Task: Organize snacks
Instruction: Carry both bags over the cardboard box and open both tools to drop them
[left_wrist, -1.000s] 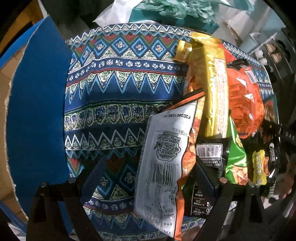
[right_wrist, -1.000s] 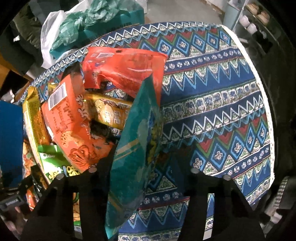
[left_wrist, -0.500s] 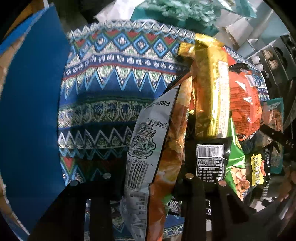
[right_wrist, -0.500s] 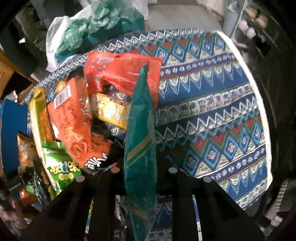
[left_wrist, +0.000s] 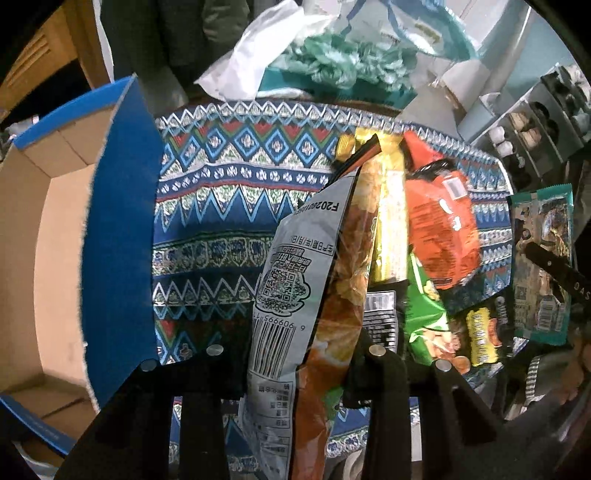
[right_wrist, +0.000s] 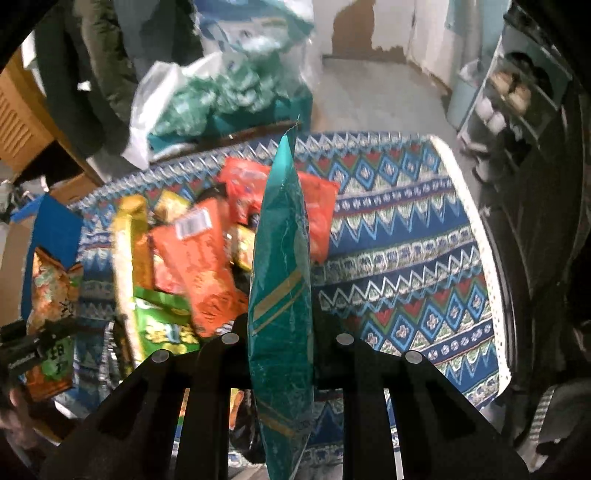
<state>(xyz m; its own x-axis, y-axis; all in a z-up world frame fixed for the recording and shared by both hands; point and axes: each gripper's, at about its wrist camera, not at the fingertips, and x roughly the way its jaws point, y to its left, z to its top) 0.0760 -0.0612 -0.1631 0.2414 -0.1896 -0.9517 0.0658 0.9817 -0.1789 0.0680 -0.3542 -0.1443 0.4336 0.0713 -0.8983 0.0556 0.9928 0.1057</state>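
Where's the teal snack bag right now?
The teal snack bag is held edge-on between the right gripper fingers, lifted above the patterned tablecloth, just right of the snack pile.

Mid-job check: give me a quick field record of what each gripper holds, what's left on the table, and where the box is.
left gripper: shut on orange snack bag, grey barcode back facing the camera, lifted off the table
right gripper: shut on teal snack bag, held edge-on, upright
pile remaining: orange packet, yellow packet, green packet and red packet, all on the patterned tablecloth
cardboard box: blue outside, open, at the table's left edge
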